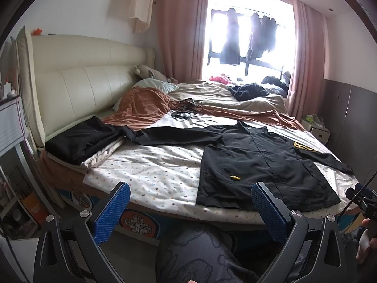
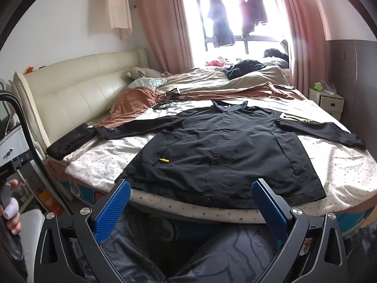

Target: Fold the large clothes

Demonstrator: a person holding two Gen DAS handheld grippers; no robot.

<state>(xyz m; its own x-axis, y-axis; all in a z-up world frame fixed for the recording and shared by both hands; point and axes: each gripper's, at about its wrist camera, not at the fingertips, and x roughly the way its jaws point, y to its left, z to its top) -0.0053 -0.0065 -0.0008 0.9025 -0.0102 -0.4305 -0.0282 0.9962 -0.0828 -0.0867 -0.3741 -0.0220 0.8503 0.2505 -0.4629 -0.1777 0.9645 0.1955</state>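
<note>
Black jacket (image 2: 226, 146) lay flat on the bed (image 2: 341, 165), front up, sleeves spread toward both side edges, hem at the near edge. Right claw (image 2: 190, 189) hung off the near edge, blue fingers (image 2: 113, 210) wide apart, gripping nothing. Folded black garment (image 2: 70, 142) sat by the headboard (image 2: 70, 87).

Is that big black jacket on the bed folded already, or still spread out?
Spread out. The black jacket lies flat on the bed, front up, both sleeves stretched sideways, nothing folded over.

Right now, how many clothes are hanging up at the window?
3, all dark: one on the left, two close together on the right. Glare from the window may hide more.
</note>
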